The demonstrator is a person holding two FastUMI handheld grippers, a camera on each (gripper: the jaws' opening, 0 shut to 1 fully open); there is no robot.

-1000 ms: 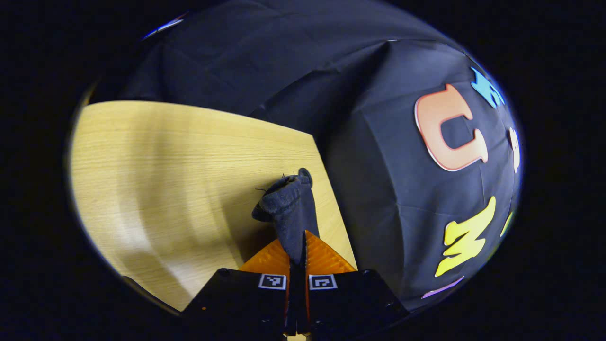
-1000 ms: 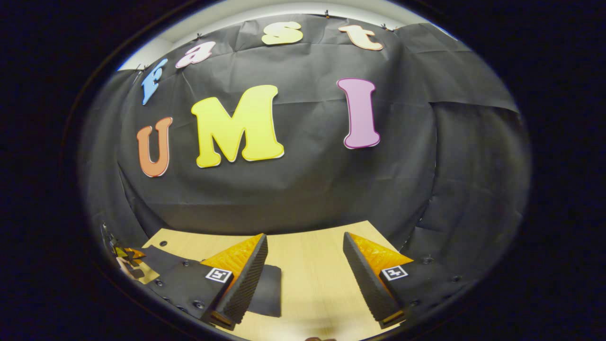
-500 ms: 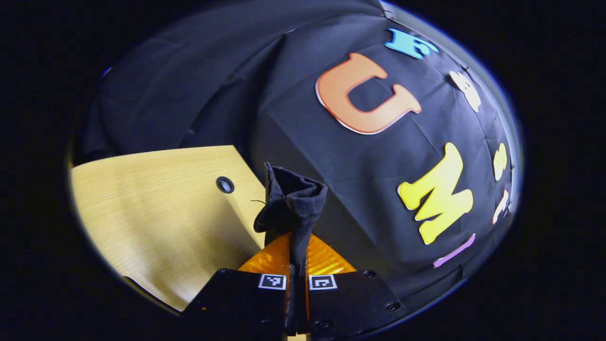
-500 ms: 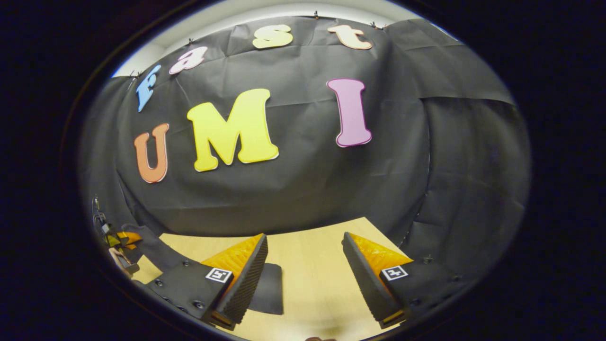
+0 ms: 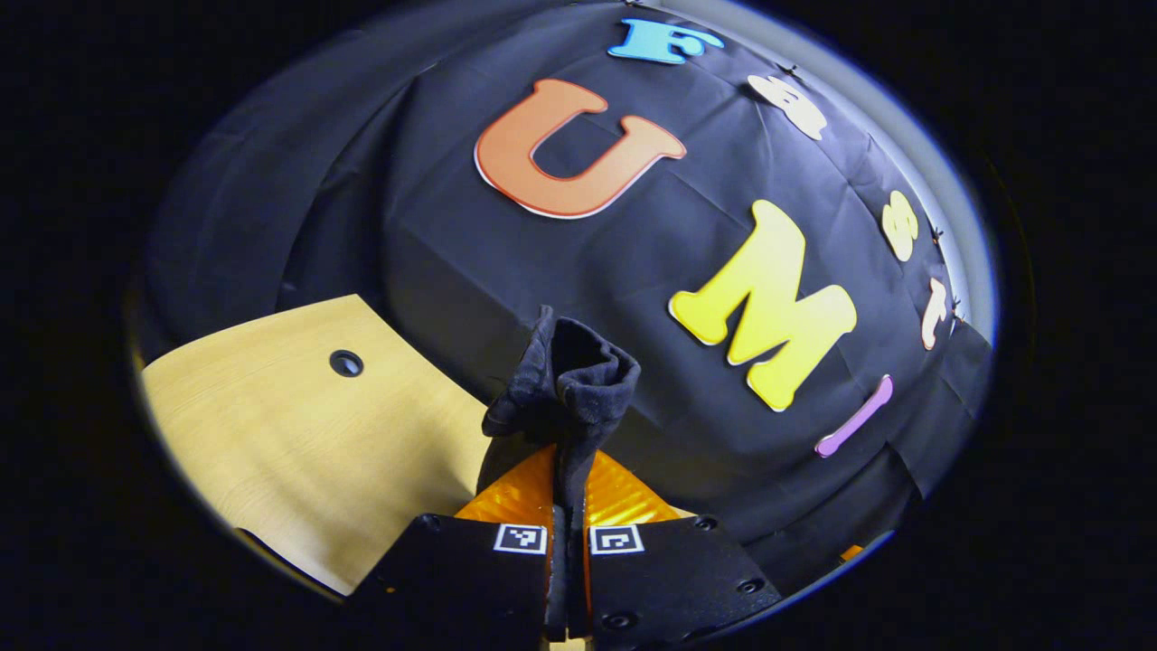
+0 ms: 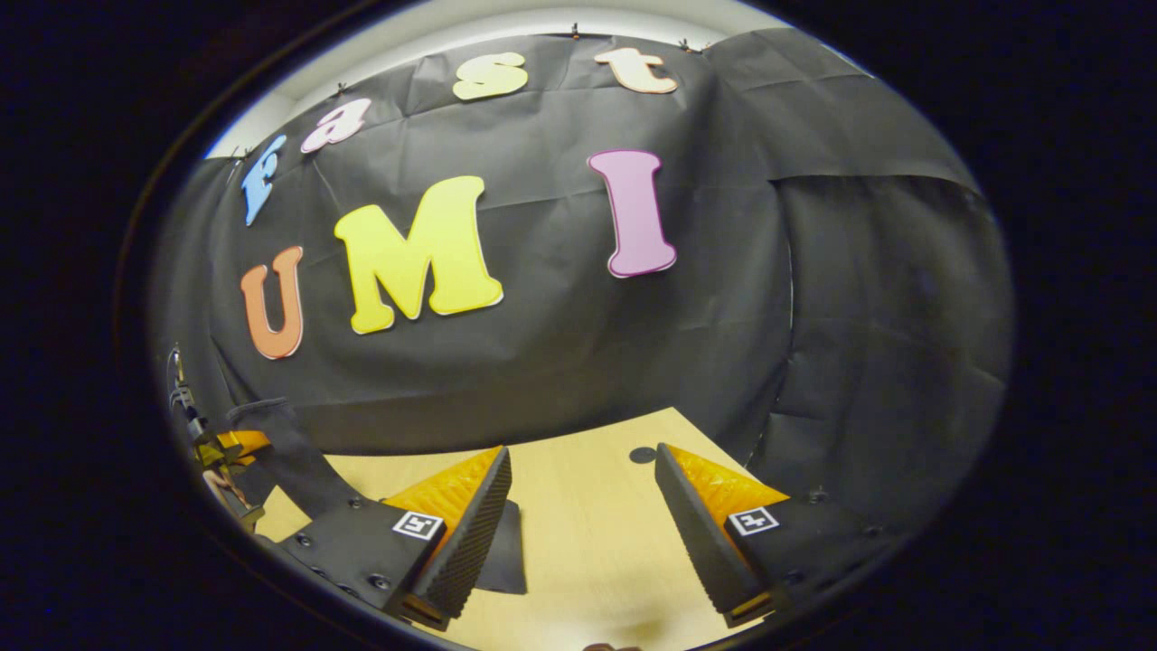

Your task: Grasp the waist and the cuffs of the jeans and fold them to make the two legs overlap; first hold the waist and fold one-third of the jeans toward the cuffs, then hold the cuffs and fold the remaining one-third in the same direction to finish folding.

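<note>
A bunched fold of the dark jeans (image 5: 569,380) sticks up from my left gripper (image 5: 567,457), whose orange fingers are shut tight on the cloth above the wooden table (image 5: 271,434). In the right gripper view my right gripper (image 6: 580,457) stands open over the table (image 6: 587,561) with nothing between its fingers. At that view's far left, the left gripper (image 6: 226,445) holds a strip of jeans (image 6: 289,452) lifted off the table. More dark cloth (image 6: 509,556) lies flat behind the right gripper's left finger (image 6: 461,533).
The black booth wall rises close behind the table in both views. One round hole (image 5: 346,363) sits in the tabletop near its far left corner, another (image 6: 643,455) near the far right corner. A hand (image 6: 221,484) shows under the left gripper.
My left gripper has lifted and tilted up with the jeans, so its view swung from the tabletop to the wall. The right gripper stayed open and shifted slightly.
</note>
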